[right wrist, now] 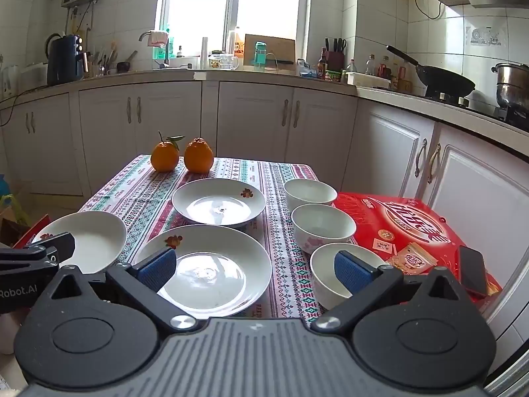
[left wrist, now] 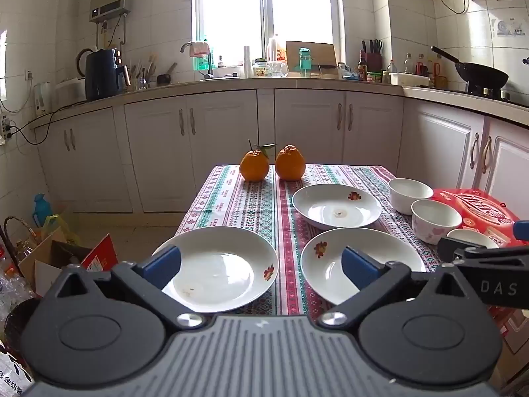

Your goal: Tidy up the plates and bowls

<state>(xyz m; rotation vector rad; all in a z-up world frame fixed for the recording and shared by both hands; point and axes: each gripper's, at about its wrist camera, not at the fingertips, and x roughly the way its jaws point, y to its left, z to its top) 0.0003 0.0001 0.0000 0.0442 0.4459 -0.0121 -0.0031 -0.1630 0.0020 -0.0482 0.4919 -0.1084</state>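
Left hand-held gripper (left wrist: 261,266): fingers wide apart, holding nothing; hovers above the near edge of the surface, over the left plate and near plate.
Right hand-held gripper (right wrist: 256,269): fingers wide apart, holding nothing; hovers above the near plate and near bowl.
Surface (left wrist: 231,192): covered by a patterned striped cloth.
Left plate (left wrist: 216,269): white, flower on rim, at the near-left corner; apart from the other plates.
Near plate (right wrist: 206,271): white, flower on rim, near the middle of the front edge.
Far plate (right wrist: 219,202): white, behind the near plate, just beside it.
Bowls: three white ones in a row along the right side; far bowl (right wrist: 309,193), middle bowl (right wrist: 322,226) with pink flowers on its side, near bowl (right wrist: 330,273); each just beside the next.
Oranges: two at the far edge, side by side (left wrist: 254,166) (left wrist: 290,163); the left one has a stem and leaf.
Red box (right wrist: 406,225): right of the bowls, a phone (right wrist: 472,274) lying on its near corner.
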